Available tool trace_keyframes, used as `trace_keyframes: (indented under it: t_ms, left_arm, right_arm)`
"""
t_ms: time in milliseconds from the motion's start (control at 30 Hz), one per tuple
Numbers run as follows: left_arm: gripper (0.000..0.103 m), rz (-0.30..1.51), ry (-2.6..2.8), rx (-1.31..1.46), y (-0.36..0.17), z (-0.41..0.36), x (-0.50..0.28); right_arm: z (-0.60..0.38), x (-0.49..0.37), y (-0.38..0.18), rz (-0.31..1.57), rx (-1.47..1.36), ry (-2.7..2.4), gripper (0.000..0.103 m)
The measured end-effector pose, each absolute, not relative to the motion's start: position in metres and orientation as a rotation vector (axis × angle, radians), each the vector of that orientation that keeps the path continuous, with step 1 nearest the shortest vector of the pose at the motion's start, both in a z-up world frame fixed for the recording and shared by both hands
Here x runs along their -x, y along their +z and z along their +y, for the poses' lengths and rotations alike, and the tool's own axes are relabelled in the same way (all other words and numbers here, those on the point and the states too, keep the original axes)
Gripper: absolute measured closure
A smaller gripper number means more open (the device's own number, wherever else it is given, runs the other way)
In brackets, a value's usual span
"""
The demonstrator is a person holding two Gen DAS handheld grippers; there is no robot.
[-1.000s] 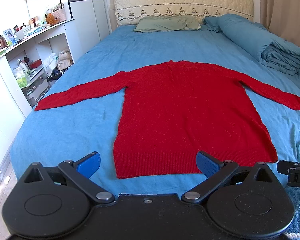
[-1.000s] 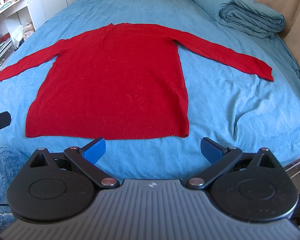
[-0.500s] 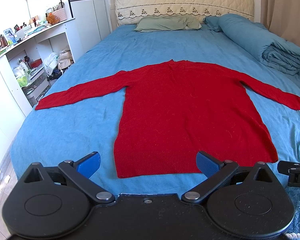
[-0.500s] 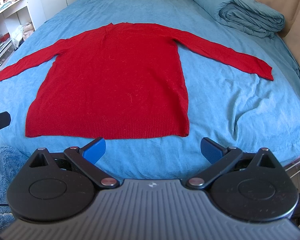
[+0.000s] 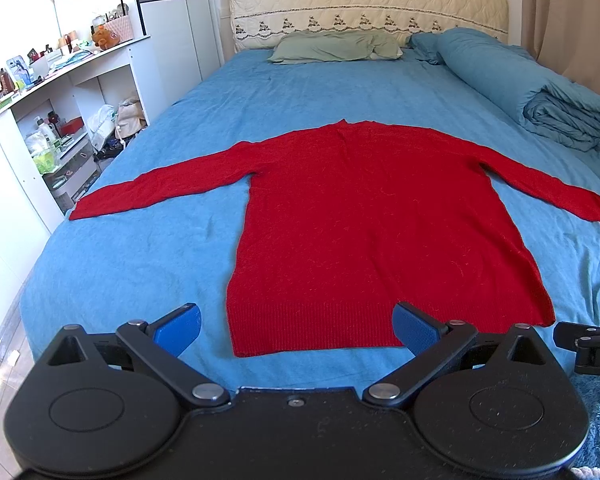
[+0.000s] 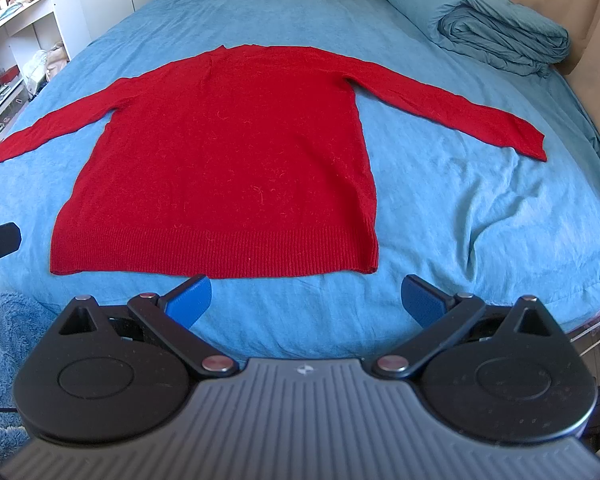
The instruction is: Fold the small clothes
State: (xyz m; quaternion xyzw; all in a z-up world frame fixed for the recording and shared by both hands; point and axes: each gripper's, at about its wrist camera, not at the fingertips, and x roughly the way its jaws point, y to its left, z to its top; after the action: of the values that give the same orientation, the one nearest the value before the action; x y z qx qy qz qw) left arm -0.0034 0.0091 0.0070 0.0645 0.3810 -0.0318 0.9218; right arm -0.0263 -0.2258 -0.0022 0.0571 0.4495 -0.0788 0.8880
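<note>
A red long-sleeved sweater [image 5: 372, 216] lies flat on the blue bed sheet [image 5: 140, 264], both sleeves spread out to the sides, hem toward me. It also shows in the right wrist view [image 6: 228, 160]. My left gripper [image 5: 296, 328] is open and empty, hovering just before the hem near its left corner. My right gripper [image 6: 306, 300] is open and empty, just before the hem near its right corner. Neither touches the sweater.
A rolled blue duvet [image 5: 540, 88] lies along the bed's right side, a green pillow [image 5: 336, 46] at the headboard. White shelves with clutter [image 5: 52, 112] stand left of the bed. A blue fluffy rug [image 6: 4, 336] is at the bed's foot.
Almost nothing: the right gripper has edged slightly toward the sweater. Both grippers stay open.
</note>
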Motion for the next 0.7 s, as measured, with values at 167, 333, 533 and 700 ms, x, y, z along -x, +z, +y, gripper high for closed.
trace_keyframes:
  t_ms: [167, 333, 533, 700]
  left_arm:
    - [0.0, 0.782, -0.065, -0.132, 0.007, 0.009, 0.004]
    - [0.0, 0.782, -0.067, -0.122, 0.01, 0.009, -0.006]
    - [0.0, 0.714, -0.082, -0.109, 0.029, -0.004, -0.059]
    - [0.0, 0.7, -0.117, -0.12, 0.029, -0.022, -0.12]
  right_arm:
    - [-0.225, 0.026, -0.002, 0.938, -0.11, -0.17, 0.0]
    - [-0.229, 0.024, 0.0, 0.93, -0.117, -0.176, 0.0]
    - [-0.27, -0.001, 0.011, 0.86, -0.188, -0.265, 0.0]
    - [-0.342, -0.036, 0.01, 0.758, -0.223, -0.421, 0.0]
